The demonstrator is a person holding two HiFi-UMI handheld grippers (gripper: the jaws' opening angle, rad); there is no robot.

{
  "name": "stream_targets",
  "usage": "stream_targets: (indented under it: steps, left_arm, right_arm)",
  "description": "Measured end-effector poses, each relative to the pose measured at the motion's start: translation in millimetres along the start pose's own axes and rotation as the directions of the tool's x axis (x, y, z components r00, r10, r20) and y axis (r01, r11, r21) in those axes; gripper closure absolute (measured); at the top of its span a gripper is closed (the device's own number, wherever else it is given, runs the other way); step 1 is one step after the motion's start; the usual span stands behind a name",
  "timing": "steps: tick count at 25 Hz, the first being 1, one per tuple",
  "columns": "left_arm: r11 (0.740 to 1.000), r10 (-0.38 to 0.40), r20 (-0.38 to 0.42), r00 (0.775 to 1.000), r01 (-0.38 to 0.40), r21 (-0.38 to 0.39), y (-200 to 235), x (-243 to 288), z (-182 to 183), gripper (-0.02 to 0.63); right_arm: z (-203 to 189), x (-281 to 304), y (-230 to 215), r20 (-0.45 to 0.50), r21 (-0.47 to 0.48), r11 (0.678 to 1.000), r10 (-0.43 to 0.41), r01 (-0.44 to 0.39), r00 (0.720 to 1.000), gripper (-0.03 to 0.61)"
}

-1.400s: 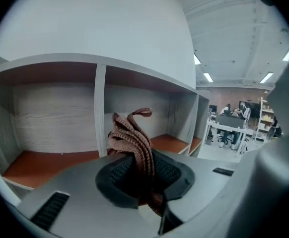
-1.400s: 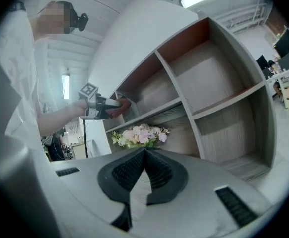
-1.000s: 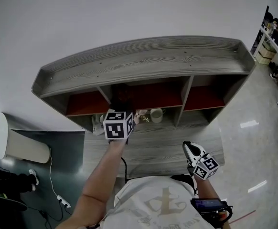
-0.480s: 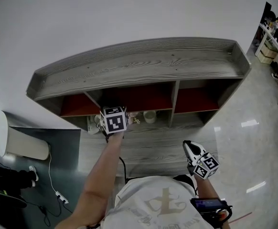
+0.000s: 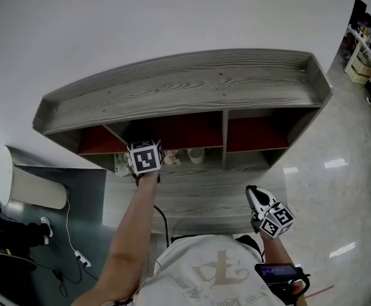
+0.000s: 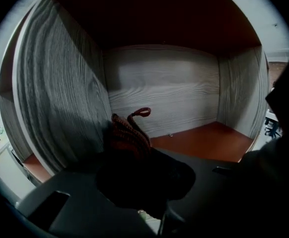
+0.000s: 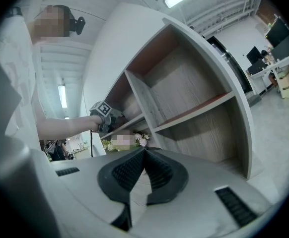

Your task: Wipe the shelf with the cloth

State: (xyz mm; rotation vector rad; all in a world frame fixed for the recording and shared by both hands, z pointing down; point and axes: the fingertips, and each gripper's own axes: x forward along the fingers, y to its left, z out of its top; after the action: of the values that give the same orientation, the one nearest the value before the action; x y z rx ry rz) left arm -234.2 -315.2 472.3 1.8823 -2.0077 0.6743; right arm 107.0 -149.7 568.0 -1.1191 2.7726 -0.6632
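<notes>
A person stands over a grey wood shelf (image 5: 185,88) with 3 red-floored bays in its upper row. The left arm reaches forward and the left gripper (image 6: 140,170) sits at the mouth of the middle bay, close beside that bay's left divider (image 6: 60,98). Its jaws are clenched on the cloth (image 6: 129,132), a dark red knitted bundle that bunches up above the jaw tips, with a small hanging loop sticking up free. The bay's red floor (image 6: 204,140) stretches away to the right and looks bare. Whether the cloth touches the floor or the divider cannot be told, because the jaws and the lower cloth are in deep shadow. The step in hand seems to be wiping this middle bay. To do it well, the cloth likely needs lowering until its bulk presses flat on the red floor, then drawing from the left divider across to the right wall, working into the back corners. The grip should be firm so the cloth does not slip out, and only fabric, not the hard jaws, should rub the wood. The right gripper (image 7: 144,157) hangs back near the person's waist, well apart from the shelf, with its 2 jaws pressed together and nothing between them.
</notes>
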Motion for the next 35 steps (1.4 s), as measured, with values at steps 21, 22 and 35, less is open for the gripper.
stream_targets:
  steps: [21,22,35]
  left_arm:
    - [0.966,-0.24,-0.076,0.968,0.246,0.076,-111,3,14,0.549]
    - [0.964,-0.25,-0.075,0.965,0.255,0.079,-118,3,15,0.549]
    - [0.877,-0.425,-0.097,0.9,0.436,0.204,-209,-9,18,0.55]
  right_arm:
    - [1,-41,-45,0.008,0.041,0.999,0.006,-0.006,1.0,0.574]
    - [0,-44,-47,0.008,0.043,0.999,0.007,-0.008,1.0,0.574]
    - [5,-80,-77,0.0,0.043,0.999,0.029,-0.029,1.0,0.574]
